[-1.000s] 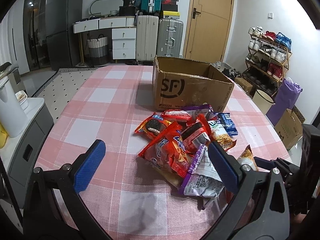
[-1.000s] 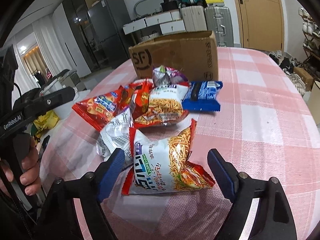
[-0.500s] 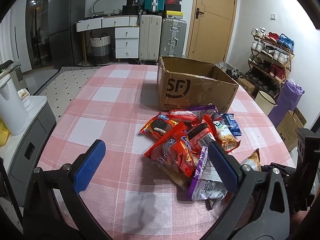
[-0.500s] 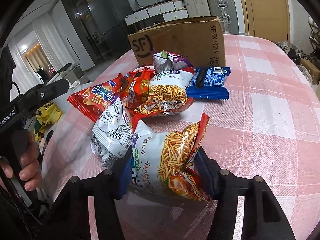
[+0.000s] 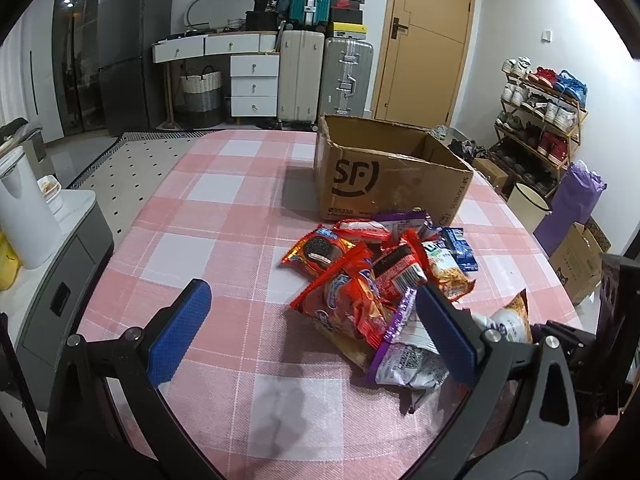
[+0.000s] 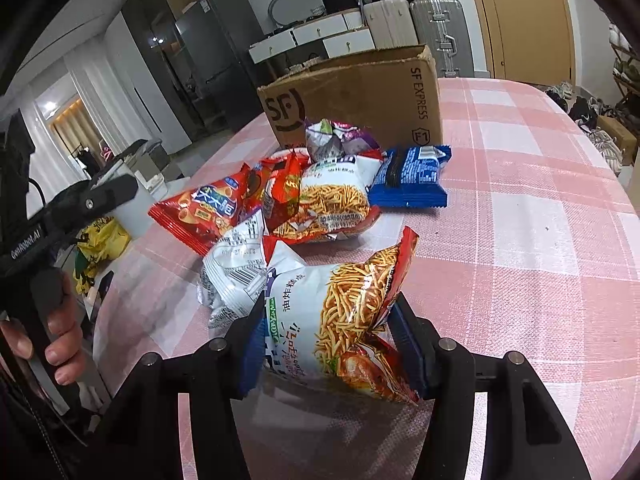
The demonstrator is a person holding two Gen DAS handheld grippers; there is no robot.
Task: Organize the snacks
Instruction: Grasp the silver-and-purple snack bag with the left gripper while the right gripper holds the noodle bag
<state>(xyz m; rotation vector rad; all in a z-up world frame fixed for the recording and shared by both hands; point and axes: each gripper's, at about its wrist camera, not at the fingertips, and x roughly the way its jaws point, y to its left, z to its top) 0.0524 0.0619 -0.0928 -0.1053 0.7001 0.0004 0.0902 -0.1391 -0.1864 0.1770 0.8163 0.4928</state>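
My right gripper (image 6: pixel 332 344) is shut on a white and red noodle-snack bag (image 6: pixel 340 312) and holds it just above the pink checked tablecloth (image 6: pixel 520 248). The same bag shows at the right of the left wrist view (image 5: pixel 508 320). A pile of snack packets (image 5: pixel 372 276) lies in front of an open SF cardboard box (image 5: pixel 384 184), which also shows in the right wrist view (image 6: pixel 356 96). A blue packet (image 6: pixel 412 180) lies at the pile's right. My left gripper (image 5: pixel 312 336) is open and empty, hovering over the table left of the pile.
A grey cabinet with a white appliance (image 5: pixel 24 216) stands left of the table. Suitcases (image 5: pixel 324 76), drawers and a door stand behind. A shoe rack (image 5: pixel 540 120) and cartons are at the right. The table edge curves close on the right (image 5: pixel 560 292).
My right gripper closed on the noodle-snack bag and lifted it slightly. The left gripper drew back a little and stayed open.
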